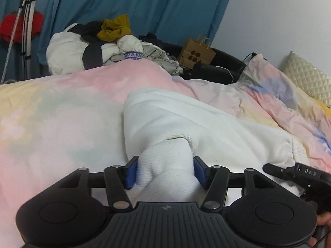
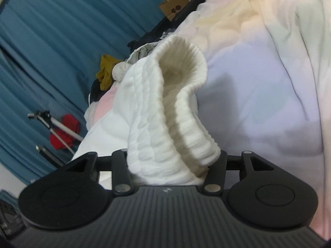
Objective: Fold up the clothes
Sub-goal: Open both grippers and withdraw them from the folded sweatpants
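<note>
A white knit sweater [image 1: 186, 119] lies bunched on the pastel duvet [image 1: 51, 113]. My left gripper [image 1: 165, 171] has a thick twisted roll of it between its blue pads [image 1: 132, 171], and the cloth touches both of them. In the right wrist view the sweater's sleeve [image 2: 144, 107], with its ribbed cuff [image 2: 186, 66], rises out of my right gripper [image 2: 171, 165]. The cloth fills the gap there and hides the pads. The right tool's black housing [image 1: 306, 175] shows at the left wrist view's lower right, with a hand [image 1: 324, 221] behind it.
A heap of clothes [image 1: 99, 47] topped by a mustard garment [image 1: 115, 29] sits at the bed's far side. Beside it stands a brown paper bag [image 1: 196, 51]. A blue curtain [image 1: 134, 4], a tripod [image 1: 26, 20] and a quilted pillow [image 1: 306, 76] ring the bed.
</note>
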Motion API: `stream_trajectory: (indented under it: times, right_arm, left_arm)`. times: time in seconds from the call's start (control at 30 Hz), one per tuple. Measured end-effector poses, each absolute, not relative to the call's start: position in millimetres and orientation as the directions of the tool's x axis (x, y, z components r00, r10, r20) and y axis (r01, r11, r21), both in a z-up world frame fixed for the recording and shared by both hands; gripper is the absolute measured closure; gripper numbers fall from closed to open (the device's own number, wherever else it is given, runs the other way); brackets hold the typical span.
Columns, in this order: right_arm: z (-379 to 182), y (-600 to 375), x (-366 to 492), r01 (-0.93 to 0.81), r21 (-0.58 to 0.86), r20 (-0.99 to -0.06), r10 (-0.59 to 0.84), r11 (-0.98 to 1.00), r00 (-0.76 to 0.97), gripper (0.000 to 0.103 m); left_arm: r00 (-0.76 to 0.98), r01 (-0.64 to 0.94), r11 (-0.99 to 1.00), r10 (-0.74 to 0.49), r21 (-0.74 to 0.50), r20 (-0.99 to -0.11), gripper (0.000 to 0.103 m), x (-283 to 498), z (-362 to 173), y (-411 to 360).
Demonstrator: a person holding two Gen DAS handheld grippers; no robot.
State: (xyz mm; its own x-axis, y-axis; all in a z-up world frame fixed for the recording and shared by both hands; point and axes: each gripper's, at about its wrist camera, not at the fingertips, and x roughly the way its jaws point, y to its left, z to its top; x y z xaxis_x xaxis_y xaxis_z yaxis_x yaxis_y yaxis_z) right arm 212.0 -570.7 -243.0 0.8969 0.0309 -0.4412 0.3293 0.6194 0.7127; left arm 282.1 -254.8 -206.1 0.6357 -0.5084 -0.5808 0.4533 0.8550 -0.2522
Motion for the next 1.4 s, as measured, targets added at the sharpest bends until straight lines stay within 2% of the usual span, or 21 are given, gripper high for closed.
stream_trajectory:
  times: [0.17,0.3,0.47,0.8,0.87,0.97,1.07,1.2,1.4]
  right_arm:
    - [-222.2,-557.8,162.3,0.37,0.68,-0.487,0.013,0.634,0.873,0.044]
    - [-191.2,-542.6,118.2,0.391,0.608,-0.514,-0.033,0.691,0.857,0.044]
    - [-135.1,-510.3,69.9,0.346,0.511,-0.467,-0.083,0.787,0.88,0.044]
    - [-53.9,-433.5,-8.6,0.231,0.373,-0.369,-0.085,0.899,0.926,0.044]
    - [-47.4,-416.1,-19.7,0.22,0.345,-0.362,-0.087,0.912,0.928,0.044]
    - [-45.9,-397.9,-29.3,0.205,0.314,-0.344,-0.09,0.927,0.934,0.044]
    - [-49.5,-382.9,-35.3,0.209,0.292,-0.331,-0.107,0.933,0.938,0.043]
    - [-55.7,-373.1,-32.8,0.208,0.262,-0.316,-0.12,0.942,0.941,0.018]
    - [-73.5,-367.8,-27.8,0.219,0.281,-0.31,-0.128,0.934,0.942,0.019]
  left_arm:
    - [0.638,0.45,0.866,-0.484,-0.22,-0.599,0.039,231.8,-163.1,-238.6]
    - [0.654,0.478,0.856,-0.496,-0.195,-0.571,0.033,183.2,-125.9,-223.3]
    - [0.686,0.493,0.852,-0.505,-0.175,-0.523,0.024,115.7,-84.7,-200.5]
    - [0.747,0.482,0.868,-0.479,-0.119,-0.461,0.017,3.1,-32.9,-152.8]
    - [0.759,0.479,0.872,-0.468,-0.1,-0.453,0.015,-13.3,-27.9,-145.2]
    - [0.779,0.471,0.879,-0.452,-0.07,-0.435,0.006,-36.3,-22.1,-135.2]
    - [0.78,0.482,0.875,-0.45,-0.042,-0.436,0.004,-49.6,-20.1,-133.2]
    - [0.781,0.498,0.867,-0.466,-0.035,-0.415,0.0,-60.2,-21.4,-129.9]
    - [0.791,0.487,0.873,-0.444,-0.004,-0.421,0.0,-59.0,-37.7,-126.0]
